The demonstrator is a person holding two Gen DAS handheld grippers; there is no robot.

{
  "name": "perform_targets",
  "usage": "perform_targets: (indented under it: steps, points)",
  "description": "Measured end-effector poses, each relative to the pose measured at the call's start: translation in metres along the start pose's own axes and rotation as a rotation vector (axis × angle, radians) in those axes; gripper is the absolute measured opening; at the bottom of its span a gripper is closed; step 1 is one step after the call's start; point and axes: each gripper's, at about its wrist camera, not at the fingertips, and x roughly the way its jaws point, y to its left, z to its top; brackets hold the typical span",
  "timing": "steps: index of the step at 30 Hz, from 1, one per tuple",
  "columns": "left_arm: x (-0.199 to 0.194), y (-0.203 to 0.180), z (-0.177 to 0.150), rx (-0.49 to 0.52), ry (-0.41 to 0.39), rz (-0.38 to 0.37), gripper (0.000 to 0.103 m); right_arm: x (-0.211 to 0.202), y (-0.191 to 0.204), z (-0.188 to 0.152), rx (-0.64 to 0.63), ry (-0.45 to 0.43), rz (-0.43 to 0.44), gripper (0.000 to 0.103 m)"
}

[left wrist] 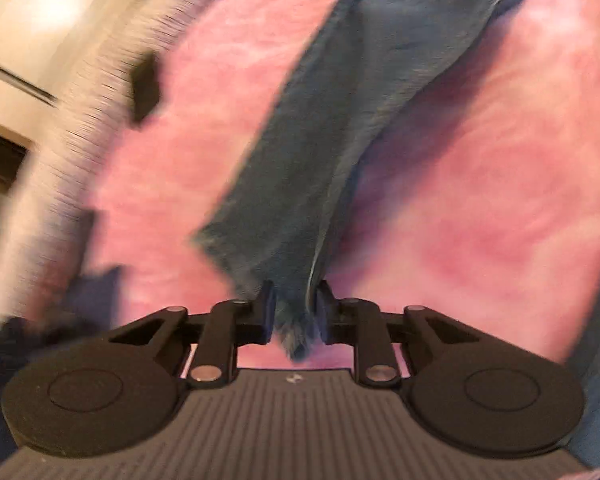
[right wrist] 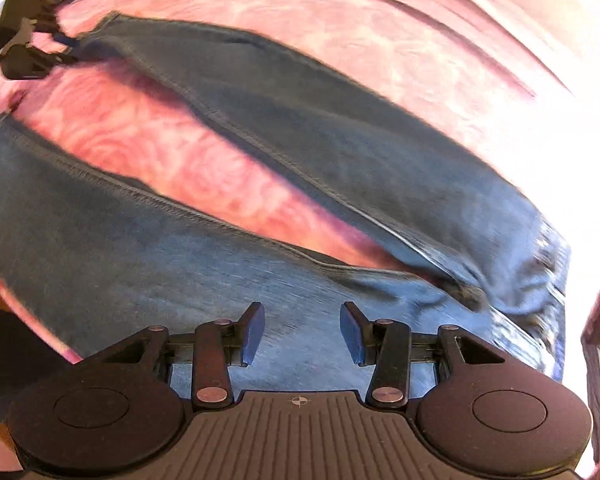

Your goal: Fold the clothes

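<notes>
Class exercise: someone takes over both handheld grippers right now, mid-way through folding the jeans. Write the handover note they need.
Left gripper: jaws shut on the frayed hem of one leg of the jeans; it also shows at top left of the right wrist view.
Right gripper: jaws open, over the other leg near the waist end, gripping nothing.
Jeans lie spread on the pink blanket, legs apart.
Done: one hem gripped. Left: no fold shows yet; probably bring the legs together, then fold lengthwise.
</notes>
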Motion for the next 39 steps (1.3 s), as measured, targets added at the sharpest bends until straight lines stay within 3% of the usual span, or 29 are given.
perform_targets:
  steps: [2,4,6,9,13,16,23,25,27,28,29,35,39]
  points:
    - [-0.002,0.007,-0.009,0.015,0.033,0.050,0.015,-0.006,-0.004,-0.001,0.048,0.004,-0.022,0.046]
    - [-0.005,0.013,-0.015,-0.020,0.073,-0.001,0.015,-0.010,-0.007,0.001,0.098,0.007,-0.027,0.046]
    - [-0.015,0.019,-0.019,-0.089,0.096,-0.049,0.018,-0.015,-0.010,0.004,0.147,0.007,-0.023,0.046]
    - [-0.044,0.028,-0.020,-0.208,0.117,-0.069,0.026,-0.025,-0.014,0.011,0.202,-0.027,-0.004,0.046]
    - [-0.098,0.049,-0.009,-0.385,0.116,-0.076,0.030,-0.040,-0.028,0.023,0.267,-0.085,0.012,0.046]
    - [-0.147,0.070,0.007,-0.467,0.072,-0.027,0.030,-0.054,-0.047,0.031,0.314,-0.165,0.008,0.046]
    - [-0.306,0.122,0.043,-0.659,-0.105,0.125,0.043,-0.093,-0.129,0.030,0.506,-0.362,-0.032,0.046]
    - [-0.352,0.125,0.050,-0.708,-0.170,0.168,0.052,-0.111,-0.156,0.018,0.596,-0.430,-0.056,0.047]
    - [-0.382,0.120,0.054,-0.767,-0.224,0.197,0.067,-0.128,-0.182,0.006,0.688,-0.497,-0.078,0.056]
    - [-0.388,0.114,0.055,-0.795,-0.240,0.201,0.068,-0.133,-0.192,-0.006,0.749,-0.524,-0.083,0.073]
    - [-0.380,0.107,0.059,-0.807,-0.217,0.173,0.068,-0.134,-0.200,-0.019,0.797,-0.544,-0.092,0.083]
    - [-0.316,0.058,0.086,-0.838,-0.119,0.015,0.062,-0.098,-0.203,-0.063,0.845,-0.360,-0.105,0.083]
    - [-0.270,0.029,0.110,-0.776,-0.055,-0.078,0.062,-0.085,-0.187,-0.077,0.882,-0.306,-0.101,0.083]
